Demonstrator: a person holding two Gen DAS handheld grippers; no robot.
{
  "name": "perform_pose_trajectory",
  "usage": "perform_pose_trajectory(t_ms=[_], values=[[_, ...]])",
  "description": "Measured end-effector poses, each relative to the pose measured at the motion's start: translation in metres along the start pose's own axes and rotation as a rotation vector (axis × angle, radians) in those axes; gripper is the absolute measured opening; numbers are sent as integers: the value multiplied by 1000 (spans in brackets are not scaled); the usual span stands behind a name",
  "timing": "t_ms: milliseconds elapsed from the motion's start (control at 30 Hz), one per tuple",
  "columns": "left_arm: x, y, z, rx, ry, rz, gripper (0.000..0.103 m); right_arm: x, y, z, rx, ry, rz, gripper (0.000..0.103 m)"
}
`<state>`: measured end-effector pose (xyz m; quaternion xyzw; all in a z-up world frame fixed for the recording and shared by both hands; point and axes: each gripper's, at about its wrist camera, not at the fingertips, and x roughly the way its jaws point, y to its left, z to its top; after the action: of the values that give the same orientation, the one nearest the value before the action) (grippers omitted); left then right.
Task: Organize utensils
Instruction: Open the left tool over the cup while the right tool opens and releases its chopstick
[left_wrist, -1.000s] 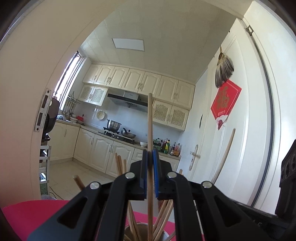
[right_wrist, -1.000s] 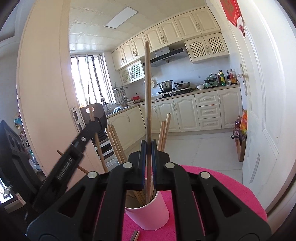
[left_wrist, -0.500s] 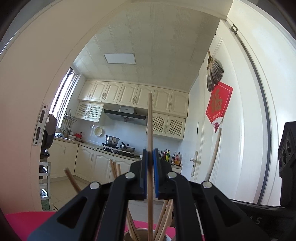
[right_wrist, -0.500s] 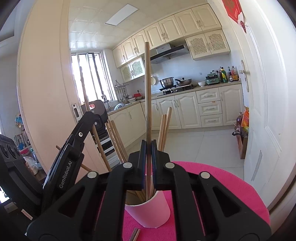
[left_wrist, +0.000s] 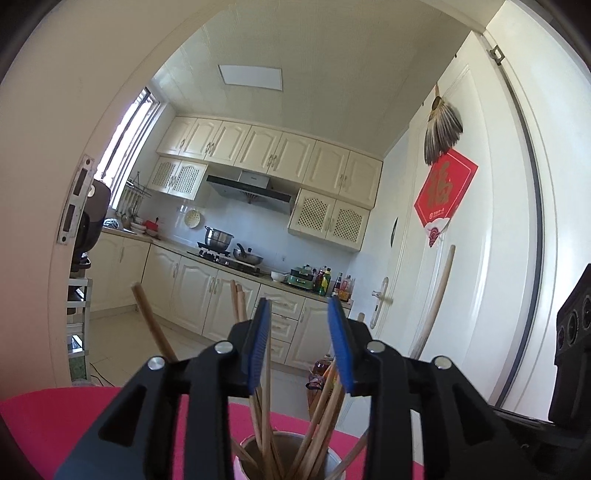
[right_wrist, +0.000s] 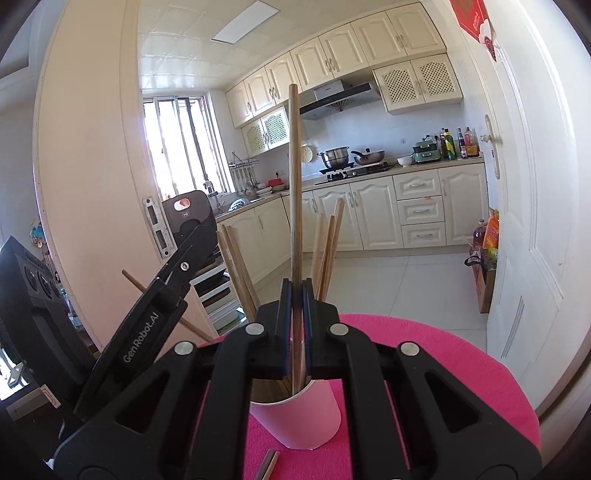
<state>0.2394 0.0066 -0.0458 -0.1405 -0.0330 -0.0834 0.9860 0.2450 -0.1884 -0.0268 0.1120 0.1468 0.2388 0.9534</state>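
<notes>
Having just opened, the left tool (left_wrist: 301, 347) released its chopstick (left_wrist: 266, 373) into the cup (right_wrist: 306, 417); the right tool (right_wrist: 296, 328) still clamps another chopstick (right_wrist: 294, 184).

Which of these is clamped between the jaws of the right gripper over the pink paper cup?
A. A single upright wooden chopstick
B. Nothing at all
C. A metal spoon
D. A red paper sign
A: in the right wrist view, the right gripper has its jaws shut on a single upright wooden chopstick, whose lower end dips into the pink paper cup on the pink felt mat.
</notes>
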Motion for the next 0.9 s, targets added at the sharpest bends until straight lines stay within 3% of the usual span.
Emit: perform_pose_trajectory(t_ms=[167, 433, 900], values=[[2, 1, -1, 0, 23, 10, 33, 1, 1, -1, -1, 4, 1, 6], [1, -2, -1, 26, 32, 15, 43, 5, 3, -5, -5, 23, 0, 6], [0, 1, -1, 25, 36, 19, 46, 7, 1, -6, 6, 21, -34, 8]])
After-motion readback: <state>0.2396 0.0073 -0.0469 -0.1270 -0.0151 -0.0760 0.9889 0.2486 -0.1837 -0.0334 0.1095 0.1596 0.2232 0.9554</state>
